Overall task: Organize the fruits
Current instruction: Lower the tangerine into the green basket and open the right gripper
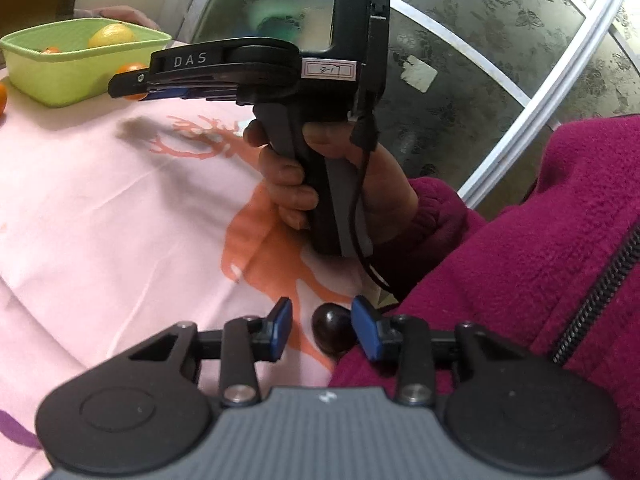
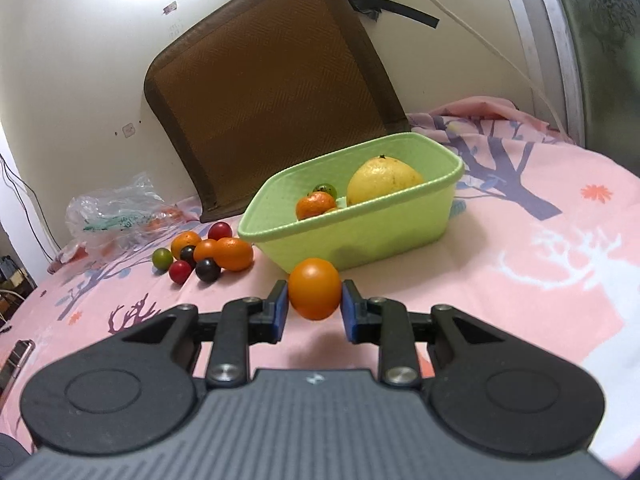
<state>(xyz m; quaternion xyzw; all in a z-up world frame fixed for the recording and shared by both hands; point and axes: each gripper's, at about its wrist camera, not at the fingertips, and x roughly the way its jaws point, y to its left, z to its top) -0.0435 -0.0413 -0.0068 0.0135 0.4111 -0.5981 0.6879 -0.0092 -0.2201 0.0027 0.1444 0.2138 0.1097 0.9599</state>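
Observation:
My right gripper (image 2: 314, 306) is shut on an orange fruit (image 2: 314, 294) and holds it above the cloth, just in front of the green basket (image 2: 360, 236). The basket holds a large yellow fruit (image 2: 382, 180), a small orange (image 2: 315, 205) and a small green fruit (image 2: 325, 189). A cluster of small orange, red, dark and green fruits (image 2: 208, 256) lies left of the basket. My left gripper (image 1: 322, 326) is open around a dark round fruit (image 1: 333, 330) that lies at the table edge by the person's red fleece. The left wrist view shows the right gripper (image 1: 132, 90) near the basket (image 1: 72, 76).
A brown cushion (image 2: 272, 80) leans on the wall behind the basket. A crumpled plastic bag (image 2: 116, 216) lies at the back left. The pink printed cloth (image 2: 520, 264) covers the table. A frosted glass door (image 1: 460, 60) stands behind the person's hand.

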